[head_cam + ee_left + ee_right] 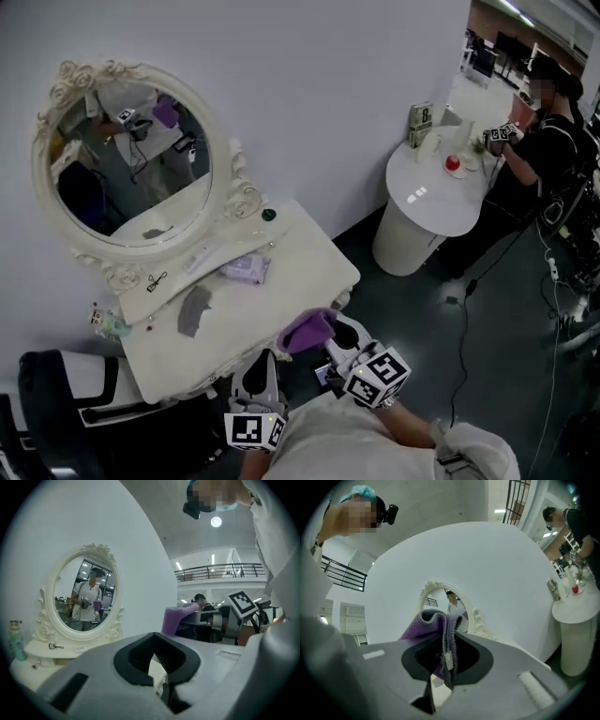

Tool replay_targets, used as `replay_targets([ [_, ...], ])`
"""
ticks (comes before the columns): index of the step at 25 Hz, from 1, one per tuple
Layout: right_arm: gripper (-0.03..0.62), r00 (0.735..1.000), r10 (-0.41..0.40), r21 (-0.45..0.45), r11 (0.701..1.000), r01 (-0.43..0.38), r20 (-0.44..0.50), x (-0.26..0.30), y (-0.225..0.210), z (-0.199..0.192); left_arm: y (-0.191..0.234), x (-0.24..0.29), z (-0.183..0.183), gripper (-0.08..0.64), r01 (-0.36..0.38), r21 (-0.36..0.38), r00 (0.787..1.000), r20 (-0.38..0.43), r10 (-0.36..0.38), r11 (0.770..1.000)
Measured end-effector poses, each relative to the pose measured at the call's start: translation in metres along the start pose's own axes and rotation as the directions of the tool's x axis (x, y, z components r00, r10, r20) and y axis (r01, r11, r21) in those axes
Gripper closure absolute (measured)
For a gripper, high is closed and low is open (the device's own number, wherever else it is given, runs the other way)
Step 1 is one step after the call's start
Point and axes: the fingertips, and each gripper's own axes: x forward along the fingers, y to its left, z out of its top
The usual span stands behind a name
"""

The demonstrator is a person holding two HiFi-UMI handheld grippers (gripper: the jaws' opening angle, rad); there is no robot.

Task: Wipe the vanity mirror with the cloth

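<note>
The oval vanity mirror (131,164) in its ornate white frame stands at the back of the white vanity table (314,258). It also shows in the left gripper view as the mirror (84,597), and small in the right gripper view as the mirror (440,597). My right gripper (328,336) is shut on a purple cloth (307,330), held at the table's front edge and well short of the glass. The cloth (436,625) bulges up out of the right gripper (446,660). My left gripper (258,364) hangs beside it, lower. The left gripper (157,660) holds nothing, and the cloth (176,618) shows to its right.
On the vanity lie a lilac packet (246,270), a grey rag (194,309), a green knob (269,215) and a small figure bottle (108,322). A black-and-white seat (66,394) sits at lower left. At right, a person (548,141) works at a round white table (441,202).
</note>
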Motion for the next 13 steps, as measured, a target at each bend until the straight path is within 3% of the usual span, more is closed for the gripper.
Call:
replay_targets([
  [6, 0.54, 0.992, 0.129, 0.035, 0.991, -0.128, -0.011, -0.013, 0.028, -0.015, 0.0, -0.058, 0.011, 0.56, -0.182, 0.041, 0.983, 0.012, 0.182, 0.982],
  [10, 0.54, 0.989, 0.15, 0.02, 0.988, -0.15, -0.011, -0.025, 0.041, -0.025, -0.005, -0.081, -0.001, 0.56, -0.242, -0.016, 0.97, 0.018, 0.242, 0.97],
  [13, 0.54, 0.986, 0.163, 0.015, 0.987, -0.163, -0.028, -0.033, 0.046, -0.035, -0.017, -0.095, -0.011, 0.56, -0.248, -0.002, 0.969, 0.005, 0.248, 0.969],
])
